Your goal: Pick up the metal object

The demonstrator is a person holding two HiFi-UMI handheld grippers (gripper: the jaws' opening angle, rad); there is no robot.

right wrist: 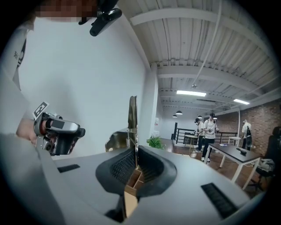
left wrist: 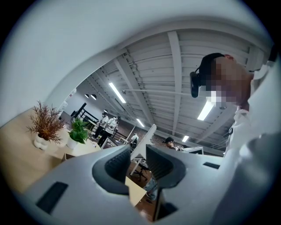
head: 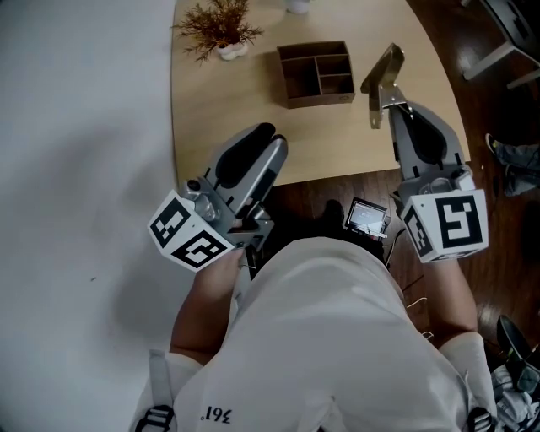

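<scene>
The metal object (head: 384, 76), a brass-coloured spring clip, is held in the air over the right part of the wooden table (head: 219, 110). My right gripper (head: 390, 108) is shut on its lower blade. In the right gripper view the clip (right wrist: 131, 116) stands upright out of the closed pads of the right gripper (right wrist: 135, 163). My left gripper (head: 267, 137) hovers at the table's near edge, tilted upward. Its jaws stand slightly apart with nothing between them, and the left gripper (left wrist: 138, 163) shows only the room through the gap.
A brown wooden organizer box (head: 316, 73) with several compartments sits at the table's far middle. A dried plant in a white pot (head: 219, 25) stands at the far left. Dark wooden floor lies to the right. A small screen (head: 366, 217) hangs near the person's waist.
</scene>
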